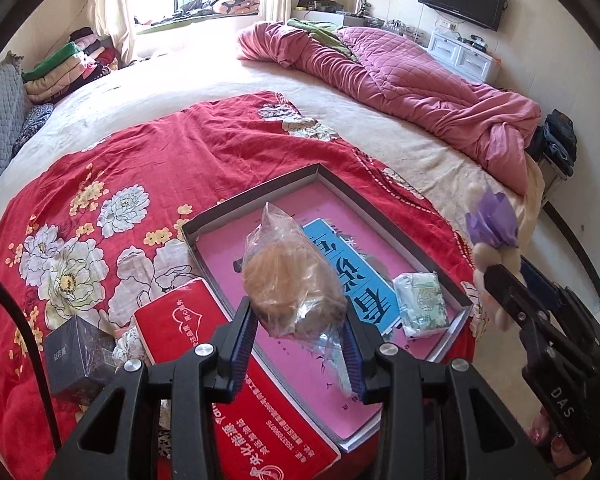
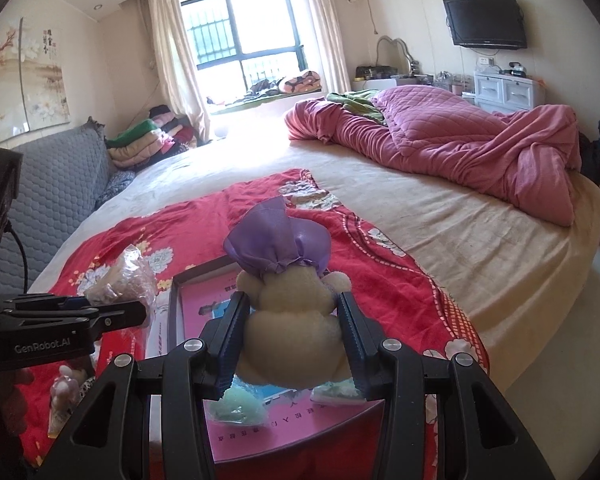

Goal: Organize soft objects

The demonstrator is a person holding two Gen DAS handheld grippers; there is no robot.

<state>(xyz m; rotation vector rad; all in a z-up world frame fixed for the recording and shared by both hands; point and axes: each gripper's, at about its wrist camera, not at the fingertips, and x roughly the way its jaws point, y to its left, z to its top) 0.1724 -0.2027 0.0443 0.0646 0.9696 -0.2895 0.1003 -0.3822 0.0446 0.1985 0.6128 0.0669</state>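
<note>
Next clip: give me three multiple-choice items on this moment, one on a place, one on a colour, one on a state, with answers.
1. Where does the white tissue pack lie?
A. inside the shallow box
B. on the window sill
C. on the pink quilt

2. What colour is the cloth on the plush toy?
A. green
B. purple
C. black

3. What is the left claw doing?
A. hanging empty
B. gripping a clear plastic bag
C. gripping the red pack

Answers: 1 A, it rests against the box's right wall; 2 B, a purple hood tops the toy; 3 B, the bag's tail is pinched between the pads.
</note>
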